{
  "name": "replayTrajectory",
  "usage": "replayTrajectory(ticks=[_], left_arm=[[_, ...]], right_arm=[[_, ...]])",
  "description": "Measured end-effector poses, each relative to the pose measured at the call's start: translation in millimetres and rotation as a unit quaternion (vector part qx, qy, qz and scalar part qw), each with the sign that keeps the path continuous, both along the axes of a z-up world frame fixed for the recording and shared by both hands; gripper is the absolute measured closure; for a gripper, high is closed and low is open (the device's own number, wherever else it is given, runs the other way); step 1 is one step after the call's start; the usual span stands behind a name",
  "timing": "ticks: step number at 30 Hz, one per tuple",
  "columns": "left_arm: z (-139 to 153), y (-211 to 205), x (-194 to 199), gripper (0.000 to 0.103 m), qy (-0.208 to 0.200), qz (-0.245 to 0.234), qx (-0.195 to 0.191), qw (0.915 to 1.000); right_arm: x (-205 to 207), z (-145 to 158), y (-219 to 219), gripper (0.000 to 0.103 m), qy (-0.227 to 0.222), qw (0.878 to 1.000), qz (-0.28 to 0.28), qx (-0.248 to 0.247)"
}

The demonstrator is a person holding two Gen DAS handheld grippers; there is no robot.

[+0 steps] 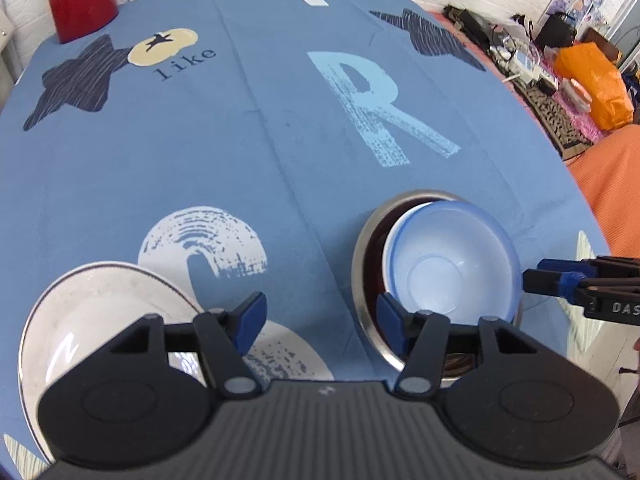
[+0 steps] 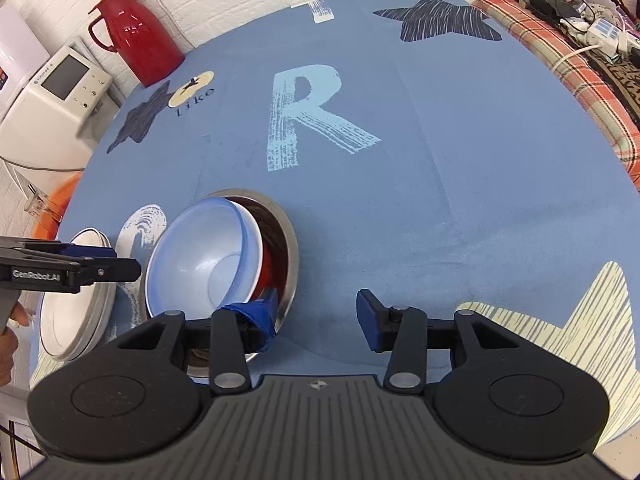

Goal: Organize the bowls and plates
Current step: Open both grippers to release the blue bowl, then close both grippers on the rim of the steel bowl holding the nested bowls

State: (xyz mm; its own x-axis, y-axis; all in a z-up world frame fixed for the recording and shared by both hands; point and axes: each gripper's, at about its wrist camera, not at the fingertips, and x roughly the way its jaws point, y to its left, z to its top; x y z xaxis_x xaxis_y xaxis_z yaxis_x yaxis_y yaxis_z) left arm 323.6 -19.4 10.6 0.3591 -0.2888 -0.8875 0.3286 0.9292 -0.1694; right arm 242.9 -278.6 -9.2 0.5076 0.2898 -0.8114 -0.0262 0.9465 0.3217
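Nested bowl stack near the pale-blue letter R (image 2: pixel 308 116) printed on the blue tablecloth (image 2: pixel 460 184), on its near side: translucent pale-blue plastic bowl (image 2: pixel 204 252) tilted inside a red bowl (image 2: pixel 267 270), both inside a round stainless-steel bowl (image 2: pixel 290 248). Three bowls, evidently nested to save room. White round plates (image 2: pixel 76 320) stacked left of the steel bowl; two rims visible, exact count uncertain. Left gripper (image 1: pixel 320 320) spread wide, empty, between plates and bowls. Right gripper (image 2: pixel 316 312) likewise spread, empty, just right of the stack.
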Motion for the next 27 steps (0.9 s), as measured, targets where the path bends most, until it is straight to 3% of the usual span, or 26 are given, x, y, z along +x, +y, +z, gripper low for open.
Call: replayTrajectory(ticks=[12, 18, 20, 27], left_arm=[[-23.7, -2.8, 13.8, 0.042, 0.018, 0.001, -0.016, 0.9997], [-28.1, 4.6, 13.4, 0.039, 0.02, 0.01, -0.038, 0.999], [-28.1, 4.9, 12.5, 0.037, 0.012, 0.007, -0.037, 0.9992], [-29.1, 6.4, 13.5, 0.033, 0.004, 0.007, -0.035, 0.9993]], right_arm=[[22.6, -19.6, 13.2, 0.073, 0.025, 0.999, 0.026, -0.02], [19.2, -25.9, 9.0, 0.064, 0.022, 1.0, 0.007, -0.009], [16.2, -24.8, 14.9, 0.06, 0.011, 0.999, 0.01, -0.03], [18.9, -23.3, 18.7, 0.053, 0.038, 0.998, -0.01, -0.049]])
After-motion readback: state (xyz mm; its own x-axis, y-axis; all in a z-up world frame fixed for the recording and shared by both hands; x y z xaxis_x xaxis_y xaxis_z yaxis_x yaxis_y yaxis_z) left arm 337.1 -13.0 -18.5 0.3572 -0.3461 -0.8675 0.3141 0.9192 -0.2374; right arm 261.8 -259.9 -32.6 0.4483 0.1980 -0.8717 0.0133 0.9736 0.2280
